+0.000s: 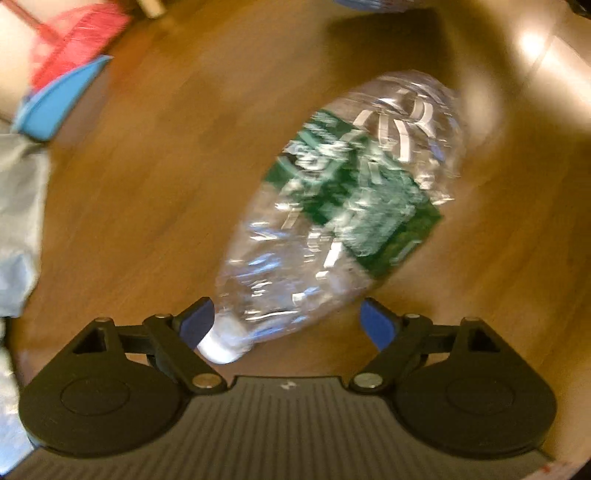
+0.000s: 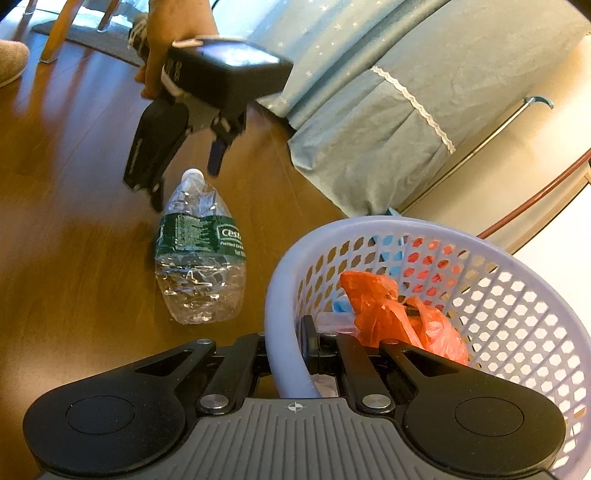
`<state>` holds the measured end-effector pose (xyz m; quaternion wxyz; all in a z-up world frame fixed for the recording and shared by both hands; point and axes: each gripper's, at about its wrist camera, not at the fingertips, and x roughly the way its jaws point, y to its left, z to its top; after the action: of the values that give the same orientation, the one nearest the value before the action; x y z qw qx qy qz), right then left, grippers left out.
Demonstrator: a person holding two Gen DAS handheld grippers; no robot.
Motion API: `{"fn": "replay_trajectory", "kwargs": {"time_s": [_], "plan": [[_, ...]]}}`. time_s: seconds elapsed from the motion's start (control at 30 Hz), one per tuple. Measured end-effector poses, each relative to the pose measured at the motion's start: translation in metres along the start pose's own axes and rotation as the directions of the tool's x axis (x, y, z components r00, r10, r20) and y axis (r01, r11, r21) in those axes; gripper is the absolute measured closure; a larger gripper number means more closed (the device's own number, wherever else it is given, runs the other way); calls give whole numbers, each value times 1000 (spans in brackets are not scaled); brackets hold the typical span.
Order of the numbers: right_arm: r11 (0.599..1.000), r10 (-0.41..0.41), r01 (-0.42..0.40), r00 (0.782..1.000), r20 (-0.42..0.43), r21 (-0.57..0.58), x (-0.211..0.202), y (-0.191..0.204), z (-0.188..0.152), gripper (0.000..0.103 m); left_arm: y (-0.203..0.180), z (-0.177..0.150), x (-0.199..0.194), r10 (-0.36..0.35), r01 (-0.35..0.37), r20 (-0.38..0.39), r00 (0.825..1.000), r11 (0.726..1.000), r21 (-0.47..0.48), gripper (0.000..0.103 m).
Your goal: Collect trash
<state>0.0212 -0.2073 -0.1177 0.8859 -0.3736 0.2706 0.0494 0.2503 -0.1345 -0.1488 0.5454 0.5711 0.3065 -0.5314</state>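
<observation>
A crushed clear plastic bottle (image 1: pixel 343 206) with a green label lies on the wooden floor, its white cap (image 1: pixel 221 347) pointing at my left gripper (image 1: pixel 287 323). That gripper is open, its blue pads on either side of the bottle's neck, the left pad close to the cap. The right wrist view shows the same bottle (image 2: pixel 199 258) with the left gripper (image 2: pixel 185 190) tilted down over its cap end. My right gripper (image 2: pixel 286 350) is shut on the rim of a lavender mesh basket (image 2: pixel 461 236), which holds an orange plastic bag (image 2: pixel 399 314).
A bed with a teal skirt (image 2: pixel 369 129) stands right of the bottle. Chair legs (image 2: pixel 51 33) and a slipper (image 2: pixel 11 59) are at far left. A red bag (image 1: pixel 74 40), a blue flat object (image 1: pixel 59 99) and grey cloth (image 1: pixel 18 221) lie left of the bottle.
</observation>
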Motion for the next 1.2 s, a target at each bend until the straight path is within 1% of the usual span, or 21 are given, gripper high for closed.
{"fn": "replay_trajectory", "kwargs": {"time_s": [0.07,0.13,0.2,0.3,0.37,0.4,0.47,0.53,0.6,0.63,0.7,0.73,0.77,0.8,0.83,0.87,1.0,1.13,1.2], "plan": [[1000,-2,2,1000,-3,9,1,-1,2,102,-6,3,-4,-54,54,8,999,998,-14,20],[1000,-4,4,1000,-4,15,0,-2,2,102,-15,3,-10,-111,112,11,994,992,-59,23],[1000,-6,6,1000,-5,14,-2,-4,0,102,-30,2,-20,-142,143,23,990,985,-93,25],[1000,-10,10,1000,-11,22,-5,-7,-2,102,-52,-3,-37,-163,175,80,983,968,-181,25],[1000,-14,15,1000,-18,22,-7,-9,-6,102,-64,-8,-42,-144,163,101,984,963,-216,25],[1000,-15,16,1000,-22,23,-8,-10,-7,102,-70,-11,-42,-130,149,100,986,965,-216,25],[999,-19,20,999,-31,25,-9,-13,-10,102,-78,-17,-40,-83,99,85,993,974,-201,25],[999,-23,23,999,-32,24,-11,-13,-12,102,-75,-21,-35,-44,57,70,997,978,-199,25],[999,-23,23,999,-30,22,-10,-12,-11,102,-67,-23,-29,-28,42,66,997,976,-213,25],[1000,-20,21,999,-28,22,-10,-11,-10,102,-62,-23,-25,-36,49,60,998,975,-218,25],[1000,-15,15,1000,-21,18,-8,-9,-9,103,-56,-22,-18,-62,70,41,997,974,-216,32],[1000,-13,13,1000,-20,15,-7,-9,-8,103,-55,-22,-15,-82,86,27,996,973,-213,40],[1000,-12,12,1000,-21,16,-6,-8,-8,102,-54,-21,-14,-97,101,29,995,972,-213,50],[1000,-9,10,1000,-22,19,-6,-7,-8,102,-54,-21,-14,-108,111,28,994,969,-219,58],[1000,-7,8,1000,-22,19,-5,-7,-8,102,-55,-20,-15,-124,126,22,992,967,-222,67],[1000,-6,6,1000,-23,16,-5,-6,-8,102,-58,-20,-16,-139,139,19,990,966,-216,73],[1000,-1,1,1000,-30,22,-7,-5,-9,102,-77,-22,-27,-203,201,14,979,955,-217,73],[1000,-10,11,999,-35,28,-10,-7,-12,102,-102,-24,-43,-241,246,48,969,940,-239,73],[999,-9,11,999,-49,45,-10,-9,-14,102,-111,-26,-46,-260,265,57,964,927,-265,73]]}}
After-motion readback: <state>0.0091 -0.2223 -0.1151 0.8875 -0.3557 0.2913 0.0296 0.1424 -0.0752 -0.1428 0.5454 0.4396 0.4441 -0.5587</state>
